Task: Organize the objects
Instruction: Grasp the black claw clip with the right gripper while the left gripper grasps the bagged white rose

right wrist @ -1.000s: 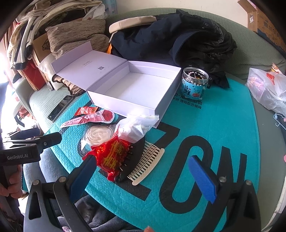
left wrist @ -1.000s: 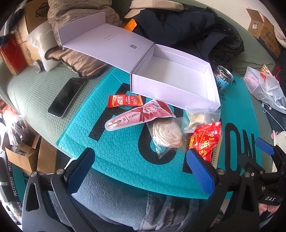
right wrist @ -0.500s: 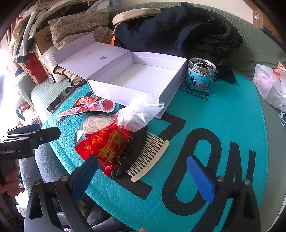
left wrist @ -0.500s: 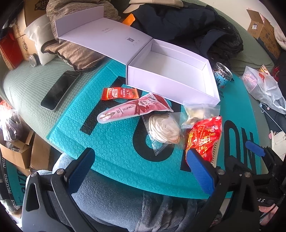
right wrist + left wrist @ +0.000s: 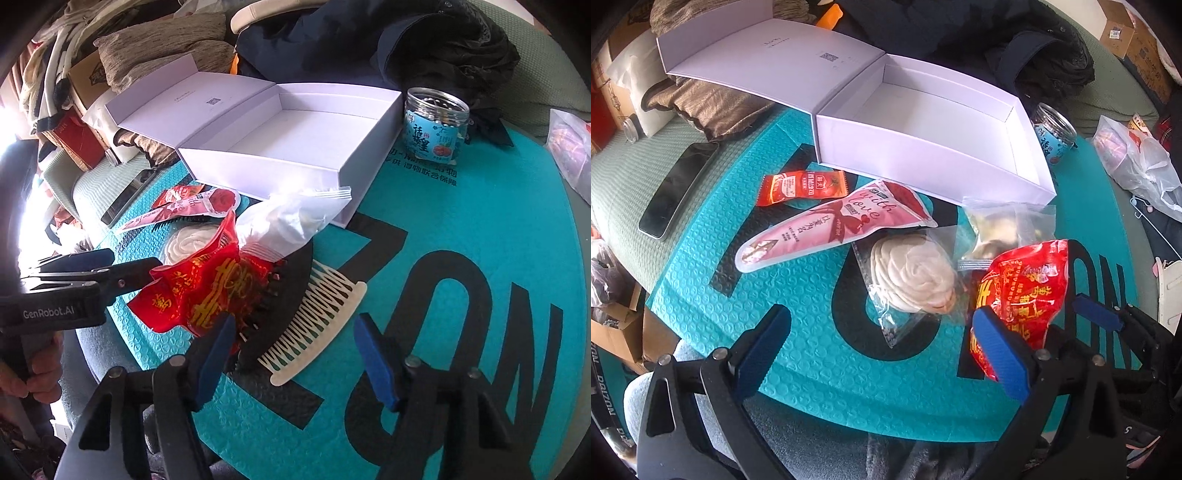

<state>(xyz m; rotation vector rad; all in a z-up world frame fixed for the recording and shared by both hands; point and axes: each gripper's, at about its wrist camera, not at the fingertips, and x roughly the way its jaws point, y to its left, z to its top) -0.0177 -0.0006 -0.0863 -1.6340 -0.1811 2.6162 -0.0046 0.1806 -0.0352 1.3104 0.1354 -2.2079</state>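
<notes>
Right gripper [image 5: 295, 354] open | cream comb [image 5: 314, 328] between fingers

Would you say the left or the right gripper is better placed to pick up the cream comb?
Right, probably: the right gripper is open directly over the cream comb; the left gripper sits nearer the pastry.

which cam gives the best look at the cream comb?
Right wrist. The cream comb lies in full view just ahead of the open right gripper, teeth and spine both clear, partly tucked under a black comb. In the left wrist view the red snack packet hides it; I cannot make it out there.
</notes>
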